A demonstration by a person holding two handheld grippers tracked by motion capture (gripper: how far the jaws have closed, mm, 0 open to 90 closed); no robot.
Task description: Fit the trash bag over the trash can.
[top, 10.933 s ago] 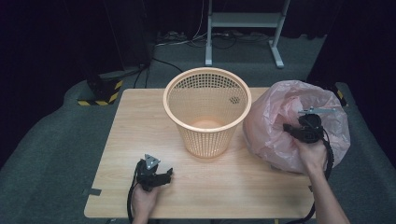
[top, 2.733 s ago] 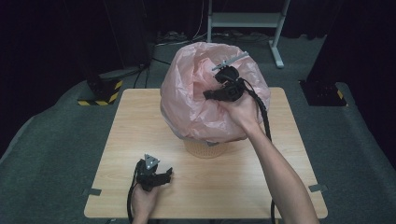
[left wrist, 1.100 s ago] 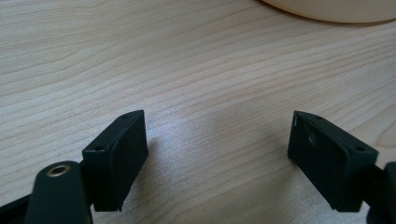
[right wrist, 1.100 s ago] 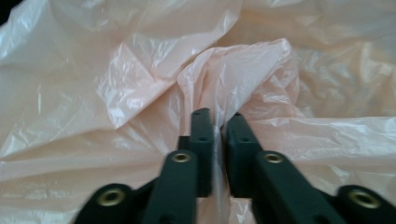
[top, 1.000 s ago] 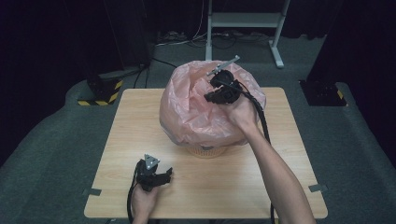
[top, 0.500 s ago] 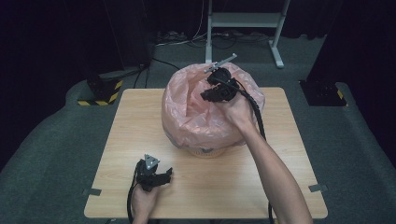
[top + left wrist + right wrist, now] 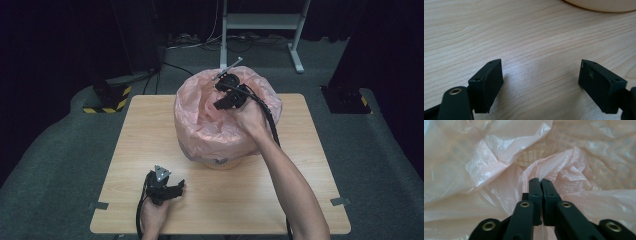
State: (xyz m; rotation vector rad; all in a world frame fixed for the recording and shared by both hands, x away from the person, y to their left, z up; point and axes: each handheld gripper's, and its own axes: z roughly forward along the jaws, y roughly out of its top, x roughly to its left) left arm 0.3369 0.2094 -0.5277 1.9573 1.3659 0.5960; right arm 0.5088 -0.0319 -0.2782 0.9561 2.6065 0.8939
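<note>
High view is showing the right gripper (image 7: pixel 223 95) pinching the pink bag (image 7: pixel 210 125) (jaws fully together on a fold) over the basket (image 7: pixel 222 162) at frame centre, with no writing readable. Lower left, the left gripper (image 7: pixel 175 187) is resting wide open and empty on the table (image 7: pixel 310 165).
</note>
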